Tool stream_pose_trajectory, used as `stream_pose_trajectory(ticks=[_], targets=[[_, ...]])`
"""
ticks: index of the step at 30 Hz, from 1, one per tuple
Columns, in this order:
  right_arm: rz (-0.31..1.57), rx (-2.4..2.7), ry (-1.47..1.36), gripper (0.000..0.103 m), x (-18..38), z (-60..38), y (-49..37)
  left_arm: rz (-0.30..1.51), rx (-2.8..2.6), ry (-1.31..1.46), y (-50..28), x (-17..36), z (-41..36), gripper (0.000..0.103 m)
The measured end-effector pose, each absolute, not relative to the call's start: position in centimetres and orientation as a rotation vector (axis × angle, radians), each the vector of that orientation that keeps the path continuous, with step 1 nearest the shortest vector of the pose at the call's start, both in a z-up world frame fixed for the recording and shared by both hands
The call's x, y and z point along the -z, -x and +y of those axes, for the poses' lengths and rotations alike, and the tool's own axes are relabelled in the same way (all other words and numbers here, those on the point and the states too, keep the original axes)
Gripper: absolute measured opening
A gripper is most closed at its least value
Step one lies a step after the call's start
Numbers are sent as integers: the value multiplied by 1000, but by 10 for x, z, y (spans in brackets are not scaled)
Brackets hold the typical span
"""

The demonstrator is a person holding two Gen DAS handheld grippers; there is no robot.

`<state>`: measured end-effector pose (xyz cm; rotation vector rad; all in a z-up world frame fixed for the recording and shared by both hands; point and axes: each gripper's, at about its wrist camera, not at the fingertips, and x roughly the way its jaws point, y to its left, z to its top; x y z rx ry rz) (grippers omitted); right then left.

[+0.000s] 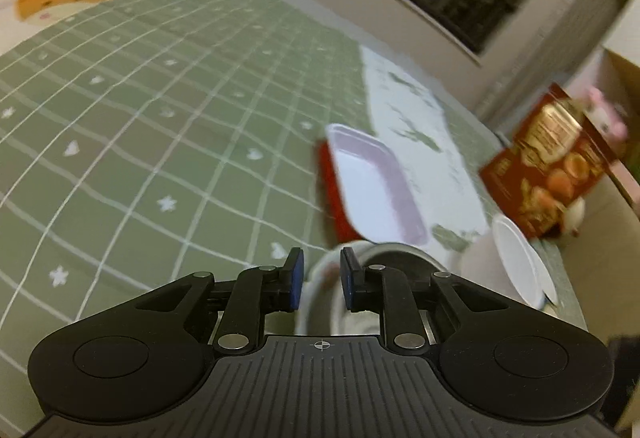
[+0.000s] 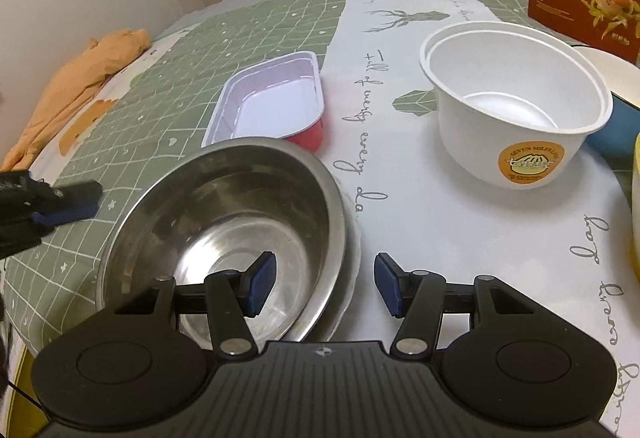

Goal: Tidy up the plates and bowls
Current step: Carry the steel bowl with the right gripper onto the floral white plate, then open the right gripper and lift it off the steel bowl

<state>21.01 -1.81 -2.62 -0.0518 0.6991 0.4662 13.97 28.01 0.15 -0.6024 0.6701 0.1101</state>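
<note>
Right claw (image 2: 325, 285) spread wide, grasping nothing. Its left finger hangs over inside of steel bowl (image 2: 224, 210), right finger outside bowl's rim, over white cloth. Steel bowl sits in white dish (image 2: 352, 270), just ahead-left of claw. Rectangular white tray (image 2: 268, 98) beyond bowl, on red container (image 2: 310, 136). White plastic tub (image 2: 516, 98) ahead-right, well apart.

Left claw (image 1: 320, 280) narrowly parted, nothing between pads; bowl rim (image 1: 400, 252) just ahead-right. Surface is green checked bedspread (image 1: 160, 98).

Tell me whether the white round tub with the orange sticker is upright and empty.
Upright and empty: the white tub stands on its base on the runner, mouth up, and its bare white bottom shows in the right wrist view.
</note>
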Motion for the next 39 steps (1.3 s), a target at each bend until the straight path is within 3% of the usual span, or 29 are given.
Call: stream_pose_trajectory(ticks=[7, 10, 16, 19, 23, 27, 39], targets=[[695, -463, 45, 55, 26, -19, -209, 754, -87, 376, -152, 6, 241, 22], [697, -464, 48, 55, 26, -19, -209, 766, -160, 328, -152, 11, 241, 40], [728, -482, 45, 55, 34, -16, -213, 842, -115, 451, -160, 32, 253, 35], [748, -529, 38, 56, 38, -12, -211, 859, -75, 539, -162, 40, 256, 39], [727, -555, 75, 56, 37, -9, -202, 874, -126, 539, -167, 38, 251, 41], [741, -556, 54, 56, 37, -17, -200, 877, -108, 515, -170, 33, 237, 50], [742, -475, -23, 56, 36, -77, -187, 937, -37, 434, -182, 33, 181, 48]])
